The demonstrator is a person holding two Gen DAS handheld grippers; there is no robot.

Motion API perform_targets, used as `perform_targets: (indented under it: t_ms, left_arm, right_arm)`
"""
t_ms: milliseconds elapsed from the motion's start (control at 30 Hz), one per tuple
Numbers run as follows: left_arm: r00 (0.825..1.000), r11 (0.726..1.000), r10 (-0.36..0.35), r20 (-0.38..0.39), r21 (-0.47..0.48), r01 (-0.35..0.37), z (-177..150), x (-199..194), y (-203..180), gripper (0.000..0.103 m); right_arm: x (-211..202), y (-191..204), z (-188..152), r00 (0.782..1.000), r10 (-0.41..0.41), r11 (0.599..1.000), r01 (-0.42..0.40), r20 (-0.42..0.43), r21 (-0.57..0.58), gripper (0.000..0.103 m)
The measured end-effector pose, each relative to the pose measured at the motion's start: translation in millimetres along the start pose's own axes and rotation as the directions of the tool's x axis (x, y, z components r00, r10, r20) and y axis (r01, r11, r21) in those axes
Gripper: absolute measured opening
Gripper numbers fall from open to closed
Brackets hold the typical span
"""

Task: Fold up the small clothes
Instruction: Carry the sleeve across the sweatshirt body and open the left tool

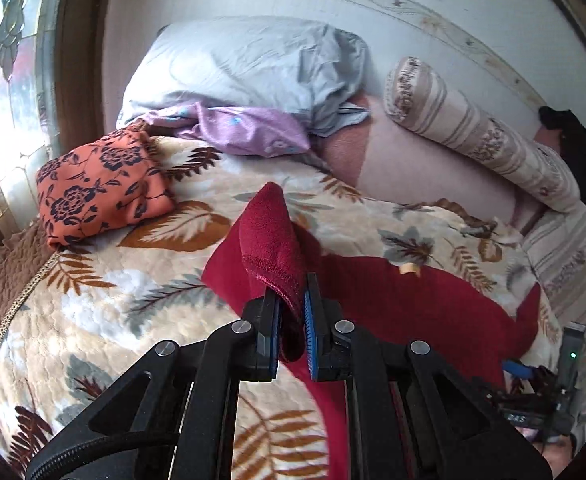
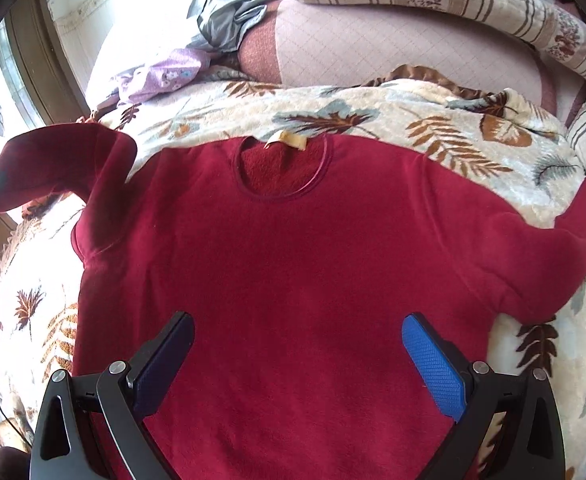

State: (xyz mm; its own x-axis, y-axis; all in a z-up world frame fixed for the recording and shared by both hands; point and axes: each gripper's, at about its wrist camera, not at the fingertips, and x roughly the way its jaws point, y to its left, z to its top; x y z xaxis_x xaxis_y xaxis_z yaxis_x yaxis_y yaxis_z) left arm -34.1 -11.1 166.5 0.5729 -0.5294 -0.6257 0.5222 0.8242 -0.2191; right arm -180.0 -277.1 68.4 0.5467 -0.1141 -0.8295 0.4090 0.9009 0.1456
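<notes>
My wide-open right tongs point(image 2: 297, 354) hide the hem of the red fleece sweater point(image 2: 293, 264), which runs off the bottom of that view. It lies flat on the leaf-print blanket point(image 2: 373, 120) covering the bed, neckline point(image 2: 281, 168) pointing toward the pillows, its length running from me to them. My left tongs point(image 1: 291, 312) are clamped on the cuff of its sleeve point(image 1: 269, 236), lifted off the blanket.
</notes>
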Motion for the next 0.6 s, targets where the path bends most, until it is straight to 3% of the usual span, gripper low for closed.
perform_targets:
  t_ms: [167, 300, 600]
  left_arm:
    - [0.99, 0.986, -0.134, -0.041, 0.098, 0.138, -11.3, -8.7, -81.2, 0.009]
    - [0.971, 0.966, -0.206, -0.12, 0.132, 0.221, -32.9, 12.2, -133.2, 0.009]
    - [0.932, 0.955, -0.223, -0.287, 0.128, 0.268, -104.2, 100.5, -206.9, 0.009]
  right_arm:
    - [-16.3, -23.8, 1.9, 1.0, -0.008, 0.998, 0.006, 0.023, 0.058, 0.103]
    - [-29.7, -48.6, 2.3, 0.998, -0.031, 0.994, 0.025, 0.049, 0.108, 0.103]
    - [-40.9, -107.7, -1.6, 0.997, -0.034, 0.972, 0.018, 0.066, 0.233, 0.103]
